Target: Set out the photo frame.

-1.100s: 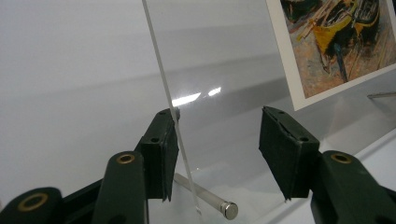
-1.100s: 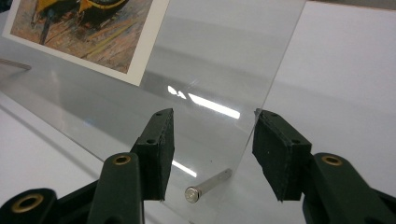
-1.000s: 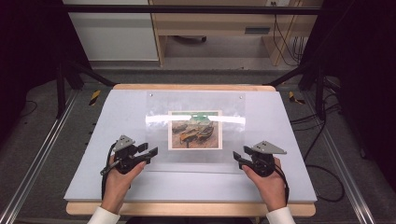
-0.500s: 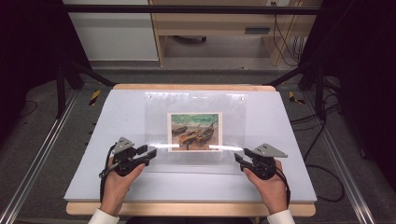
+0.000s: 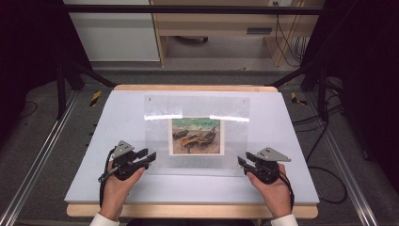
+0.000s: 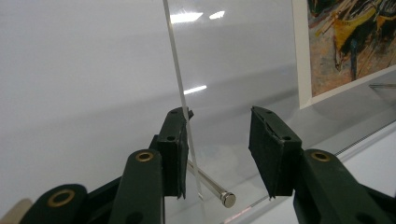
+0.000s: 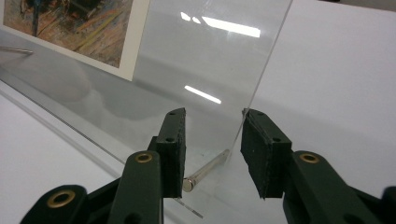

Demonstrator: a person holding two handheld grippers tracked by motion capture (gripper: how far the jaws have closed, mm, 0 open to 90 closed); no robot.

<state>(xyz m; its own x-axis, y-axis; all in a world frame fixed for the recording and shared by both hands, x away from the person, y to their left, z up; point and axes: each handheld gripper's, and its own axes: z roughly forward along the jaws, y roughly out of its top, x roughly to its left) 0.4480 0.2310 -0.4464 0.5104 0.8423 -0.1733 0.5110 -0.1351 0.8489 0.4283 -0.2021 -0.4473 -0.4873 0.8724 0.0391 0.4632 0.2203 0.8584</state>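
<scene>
Nearest the person, the left tool [image 5: 149, 155] and the right tool [image 5: 242, 161] are held low over the white counter [image 5: 287, 141], one at each near corner of a clear plastic sheet [image 5: 197, 106]. Both sets of jaws have just been closing, yet a gap is left in each. In the left gripper view the sheet's edge [image 6: 180, 88] is seen touching the inner face of one pad while the other pad stands apart. In the right gripper view the edge [image 7: 261, 79] meets one pad likewise, with the other pad clear. A thin metal pin [image 6: 212, 186] lies between the left jaws, and another pin [image 7: 205, 173] between the right.

The step in hand is judged to be a two-sided grasp of the sheet's near corners. It would be done well if both tools were closed evenly and at the same time, so that the sheet is not twisted, and if the pins were not pinched along with it.

Beyond the tools, a small painting of boats [image 5: 196, 136] is seen under the sheet. The sheet's long axis runs from one tool to the other, and its far edge points away from the person.
</scene>
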